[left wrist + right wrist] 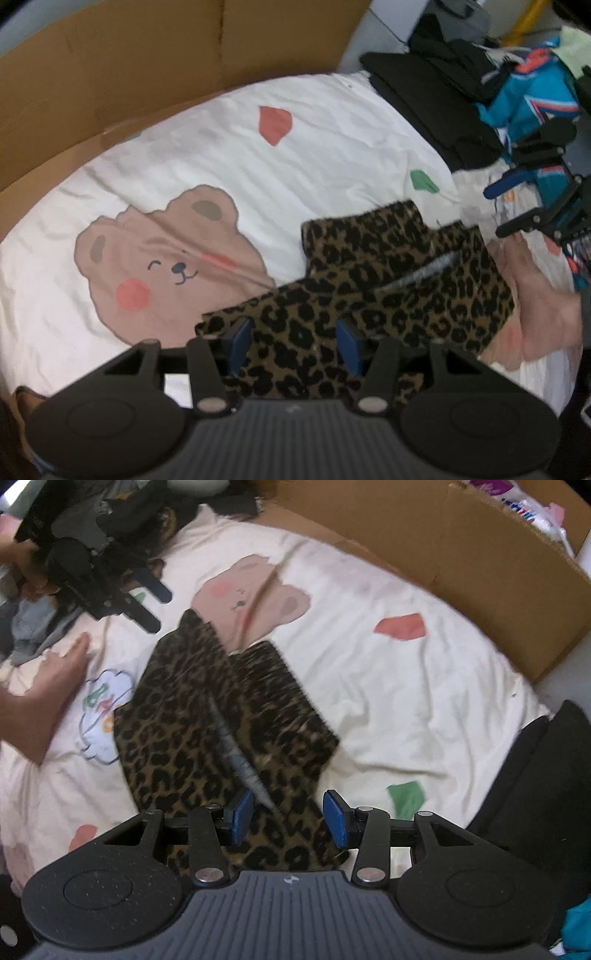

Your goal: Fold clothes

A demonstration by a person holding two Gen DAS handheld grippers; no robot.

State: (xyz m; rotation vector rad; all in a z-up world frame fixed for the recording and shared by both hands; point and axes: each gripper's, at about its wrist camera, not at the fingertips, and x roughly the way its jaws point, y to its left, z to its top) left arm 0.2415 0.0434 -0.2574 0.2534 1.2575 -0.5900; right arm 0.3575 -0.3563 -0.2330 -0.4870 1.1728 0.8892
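Note:
A leopard-print garment (pixel 388 280) lies folded on the white bear-print sheet (pixel 229 155); a grey inner strip shows along one fold. My left gripper (pixel 294 345) hovers over its near end, blue pads apart with nothing pinched between them. From the right wrist view the same garment (pixel 192 709) stretches away from my right gripper (pixel 289 818), which is open above its near corner. The right gripper (pixel 513 205) also shows at the right edge of the left wrist view, fingers spread. The left gripper (pixel 153 603) appears at the upper left of the right wrist view.
A cardboard wall (pixel 147 62) borders the far side of the sheet. A stack of black clothes (pixel 436 99) and a blue-and-orange pile (pixel 532 96) sit at the right. A person's bare foot (pixel 543 295) rests beside the garment.

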